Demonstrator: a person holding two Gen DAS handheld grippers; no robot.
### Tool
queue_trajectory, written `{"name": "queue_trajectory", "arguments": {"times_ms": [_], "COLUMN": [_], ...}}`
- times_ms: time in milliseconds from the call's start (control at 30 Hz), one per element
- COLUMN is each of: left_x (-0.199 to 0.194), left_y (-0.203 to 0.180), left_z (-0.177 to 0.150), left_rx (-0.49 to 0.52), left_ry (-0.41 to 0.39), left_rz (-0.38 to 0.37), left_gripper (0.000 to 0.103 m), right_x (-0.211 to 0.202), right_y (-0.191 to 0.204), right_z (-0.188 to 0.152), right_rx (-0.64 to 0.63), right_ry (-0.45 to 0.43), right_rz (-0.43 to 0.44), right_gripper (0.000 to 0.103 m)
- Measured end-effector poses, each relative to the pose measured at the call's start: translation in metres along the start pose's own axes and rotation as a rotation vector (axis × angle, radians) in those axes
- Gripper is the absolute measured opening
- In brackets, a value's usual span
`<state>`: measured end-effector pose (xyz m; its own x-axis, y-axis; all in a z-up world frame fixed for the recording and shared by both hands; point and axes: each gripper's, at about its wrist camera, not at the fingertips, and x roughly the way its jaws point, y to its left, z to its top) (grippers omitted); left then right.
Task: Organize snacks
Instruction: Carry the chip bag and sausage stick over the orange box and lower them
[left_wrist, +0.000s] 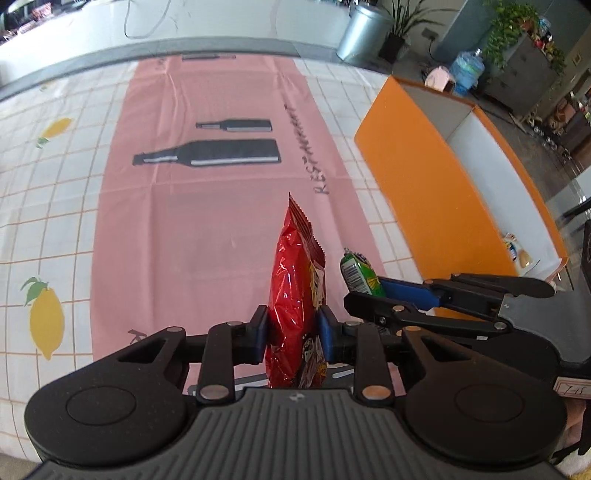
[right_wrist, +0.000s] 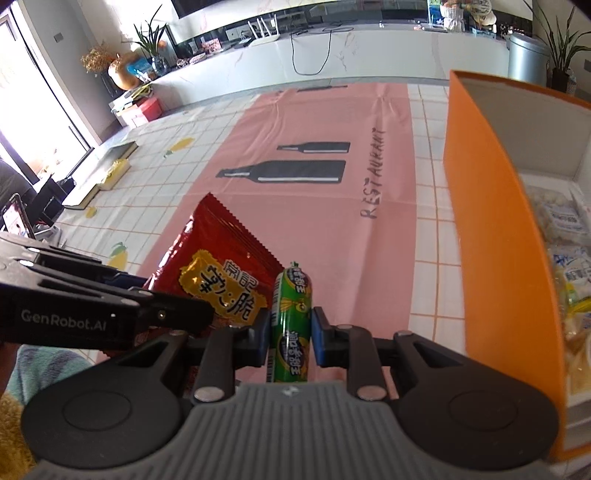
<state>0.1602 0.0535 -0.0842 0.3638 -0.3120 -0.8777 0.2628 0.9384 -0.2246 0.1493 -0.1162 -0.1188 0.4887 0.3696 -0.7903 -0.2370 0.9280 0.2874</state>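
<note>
The red snack bag (left_wrist: 295, 295) is pinched upright in the left tool (left_wrist: 293, 334), and the green sausage stick (right_wrist: 290, 325) is clamped in the right tool (right_wrist: 288, 332), both lifted above the pink mat (left_wrist: 207, 206) on the counter (left_wrist: 55, 184). 2 items are carried at once, so the step in hand is judged to be delivery into the orange box (right_wrist: 491, 229), which stands just to the right. It would be done best if each item were brought over the rim (right_wrist: 480, 110) in turn, so that the 2 tools are not tangled, and released low inside. Within the box, pale wrapped snack packets (right_wrist: 565, 221) are seen piled along the white interior; their exact count cannot be told.
</note>
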Motion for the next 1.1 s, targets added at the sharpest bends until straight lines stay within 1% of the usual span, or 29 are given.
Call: {"name": "queue_trajectory", "arguments": {"times_ms": [233,367,533,700,800,867,1000,1100], "left_x": [-0.035,-0.054,-0.072,-0.08,-0.083,-0.086,-0.087,-0.076], "left_y": [-0.029,-0.047,-0.07,-0.089,-0.103,-0.116,-0.145,-0.171], "left_z": [-0.012,-0.018,-0.027,-0.035,-0.03,-0.024,-0.001,0.017], "left_rx": [-0.046,-0.062,-0.062,-0.06,-0.028,-0.003,0.051,0.101], "left_ry": [-0.128,-0.182,-0.236,-0.269,-0.287,-0.305,-0.334,-0.343], "left_rz": [0.026,0.007,-0.007,-0.013,-0.015,-0.026,-0.065,-0.08], "left_gripper": [0.031,0.031,0.031,0.031,0.031,0.031,0.031,0.031], "right_x": [-0.044,-0.071,-0.104,-0.129,-0.148,-0.16,-0.185,-0.198], "right_y": [-0.003,-0.007,-0.012,-0.017,-0.024,-0.034,-0.063,-0.086], "right_z": [-0.009,-0.014,-0.022,-0.034,-0.038,-0.039,-0.033,-0.027], "right_rx": [0.005,0.001,0.004,-0.008,-0.006,0.017,0.067,0.077], "right_ry": [-0.06,-0.098,-0.144,-0.19,-0.228,-0.253,-0.29,-0.305], "right_rz": [-0.029,-0.04,-0.041,-0.055,-0.071,-0.081,-0.1,-0.133], "right_gripper": [0.02,0.02,0.02,0.02,0.02,0.02,0.02,0.02]}}
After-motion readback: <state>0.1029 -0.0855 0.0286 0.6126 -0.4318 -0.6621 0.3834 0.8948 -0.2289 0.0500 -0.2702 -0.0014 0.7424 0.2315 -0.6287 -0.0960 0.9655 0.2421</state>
